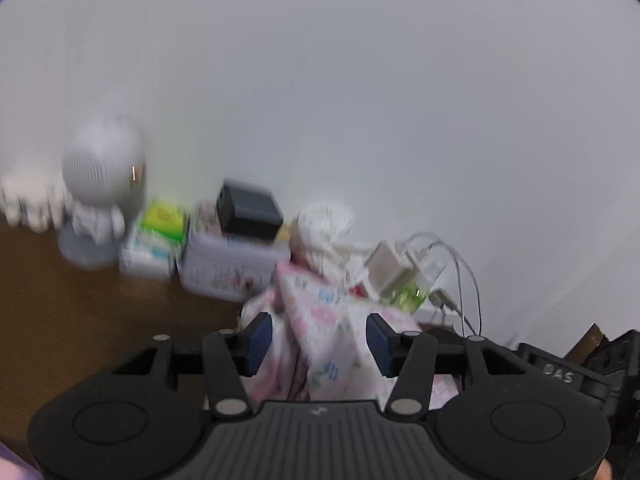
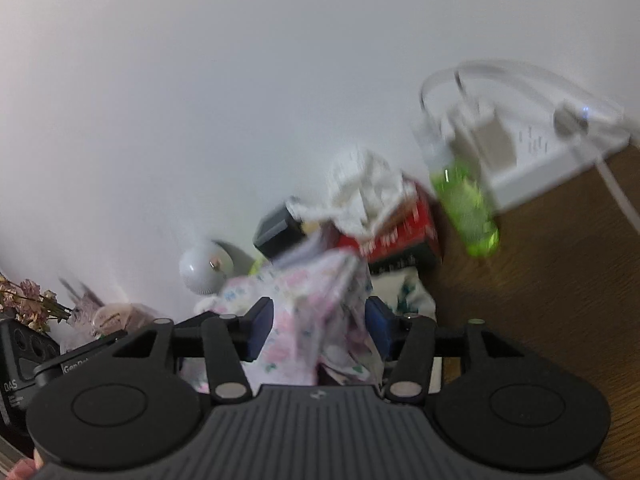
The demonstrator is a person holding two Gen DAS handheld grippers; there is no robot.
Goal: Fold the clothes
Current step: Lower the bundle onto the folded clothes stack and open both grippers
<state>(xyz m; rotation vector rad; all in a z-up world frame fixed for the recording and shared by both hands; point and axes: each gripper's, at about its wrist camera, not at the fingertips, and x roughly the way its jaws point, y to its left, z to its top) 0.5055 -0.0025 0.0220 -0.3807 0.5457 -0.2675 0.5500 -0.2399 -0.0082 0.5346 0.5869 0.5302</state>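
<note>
A pink-and-white floral garment (image 1: pixel 324 320) hangs bunched in front of the left wrist camera, over the wooden table (image 1: pixel 80 300). My left gripper (image 1: pixel 320 342) is open, and the cloth passes loosely between its blue pads (image 1: pixel 260 340) without being pinched. In the right wrist view the same garment (image 2: pixel 304 312) fills the gap of my right gripper (image 2: pixel 320 328). That gripper is open too, and its pads (image 2: pixel 262 328) stand apart at either side of the folds. Both views are blurred.
Clutter lines the white wall: a round white device (image 1: pixel 104 168), a dark box (image 1: pixel 248 208) on a printed box, a red box (image 2: pixel 400 232), a green bottle (image 2: pixel 468 208), and a power strip with chargers and cables (image 2: pixel 520 152). Dried flowers (image 2: pixel 28 300) stand at the far left.
</note>
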